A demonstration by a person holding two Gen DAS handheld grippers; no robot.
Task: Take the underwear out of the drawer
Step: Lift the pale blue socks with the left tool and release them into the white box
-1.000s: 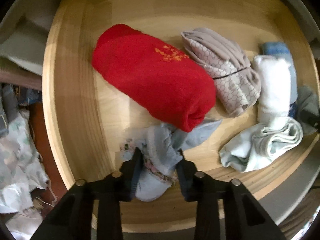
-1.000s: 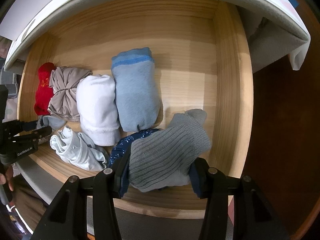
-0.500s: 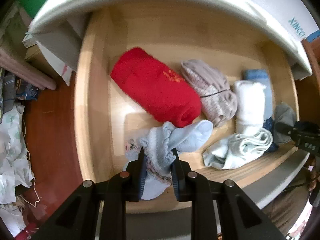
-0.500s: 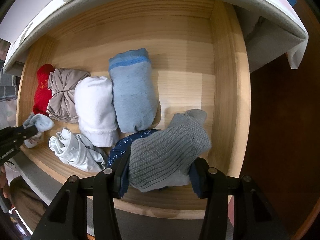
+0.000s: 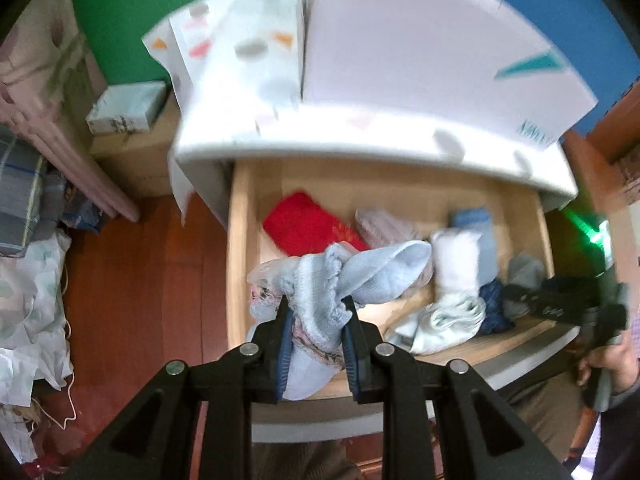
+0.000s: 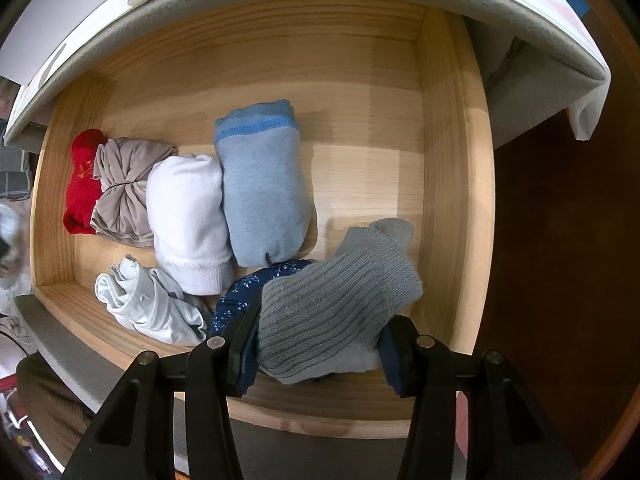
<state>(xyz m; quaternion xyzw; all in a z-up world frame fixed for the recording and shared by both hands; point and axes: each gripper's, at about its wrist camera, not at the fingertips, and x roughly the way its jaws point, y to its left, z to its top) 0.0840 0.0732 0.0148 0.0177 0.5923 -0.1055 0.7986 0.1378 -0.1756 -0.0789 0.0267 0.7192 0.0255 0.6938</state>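
The left tool has lifted its clamped pale-blue bundle clear above the drawer, while the right tool stays clamped on the grey roll, so one piece is nearly out.

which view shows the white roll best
The right wrist view: the white roll lies sharp and whole between the beige roll and the blue roll. The left wrist view shows it small, blurred and partly hidden by the held garment.

Left tongs clamping pale blue underwear, above open drawer
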